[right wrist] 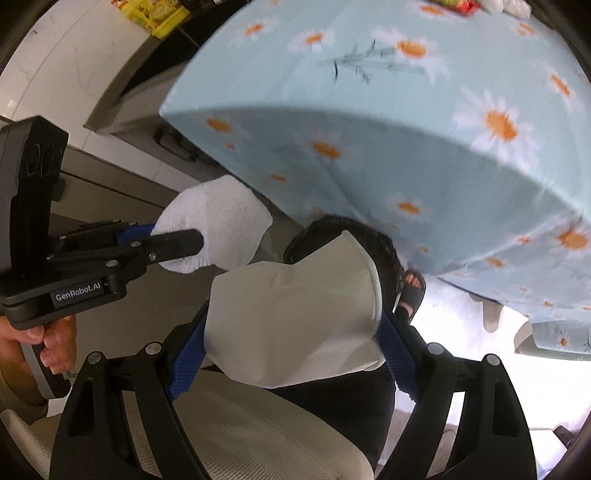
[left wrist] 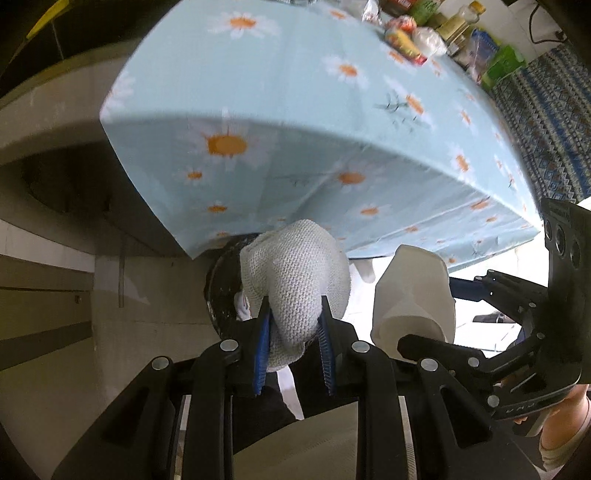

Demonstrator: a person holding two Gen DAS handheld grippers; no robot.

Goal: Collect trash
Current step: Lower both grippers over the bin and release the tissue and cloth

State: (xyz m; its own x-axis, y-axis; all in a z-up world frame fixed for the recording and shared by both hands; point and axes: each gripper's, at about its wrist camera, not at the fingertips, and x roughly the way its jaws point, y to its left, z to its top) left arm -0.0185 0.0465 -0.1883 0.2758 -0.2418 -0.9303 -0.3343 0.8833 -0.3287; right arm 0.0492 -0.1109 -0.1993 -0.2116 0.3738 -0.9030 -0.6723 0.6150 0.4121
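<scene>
Fingers clamped both sides: L gripper (left wrist: 293, 325) on white knit wad (left wrist: 295, 280), R gripper (right wrist: 291, 354) on crushed paper cup (right wrist: 295, 314), both just off table edge (left wrist: 332, 140), black bin (left wrist: 221, 295) below/ahead, L nearer.

daisy-print table (left wrist: 295, 92) carries bottles (left wrist: 458, 26) and wrappers (left wrist: 404, 42).
</scene>
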